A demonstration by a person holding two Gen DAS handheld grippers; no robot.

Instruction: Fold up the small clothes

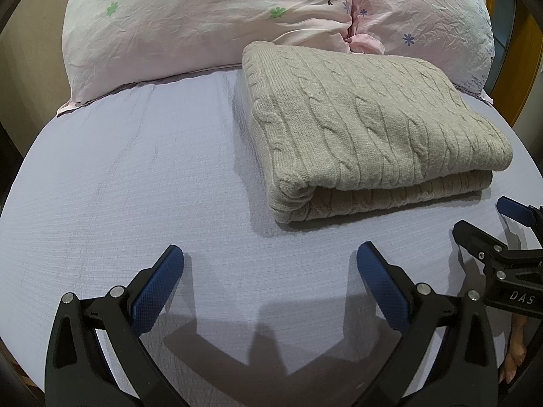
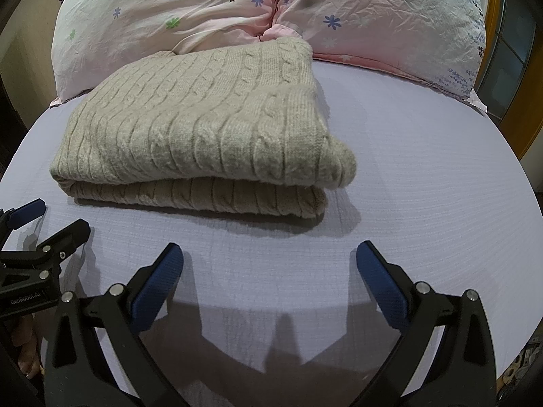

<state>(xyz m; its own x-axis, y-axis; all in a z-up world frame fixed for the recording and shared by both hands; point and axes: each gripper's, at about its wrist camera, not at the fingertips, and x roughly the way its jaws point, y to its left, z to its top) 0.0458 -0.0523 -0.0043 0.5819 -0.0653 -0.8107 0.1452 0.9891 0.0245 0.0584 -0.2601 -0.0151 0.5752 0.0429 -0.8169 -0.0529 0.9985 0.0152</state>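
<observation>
A beige cable-knit sweater point(image 1: 366, 129) lies folded into a thick rectangle on the lavender bed sheet point(image 1: 118, 186); it also shows in the right wrist view point(image 2: 203, 129). My left gripper point(image 1: 269, 257) is open and empty, above the sheet just in front of the sweater's left corner. My right gripper point(image 2: 269, 257) is open and empty, in front of the sweater's right corner. Each gripper shows at the edge of the other's view: the right one point(image 1: 488, 217), the left one point(image 2: 57, 217), both open.
Two pink floral pillows point(image 1: 203, 23) point(image 2: 373, 17) lie against the head of the bed, behind the sweater. A wooden frame point(image 1: 529, 68) stands at the far right. Bare sheet point(image 2: 424, 156) stretches right of the sweater.
</observation>
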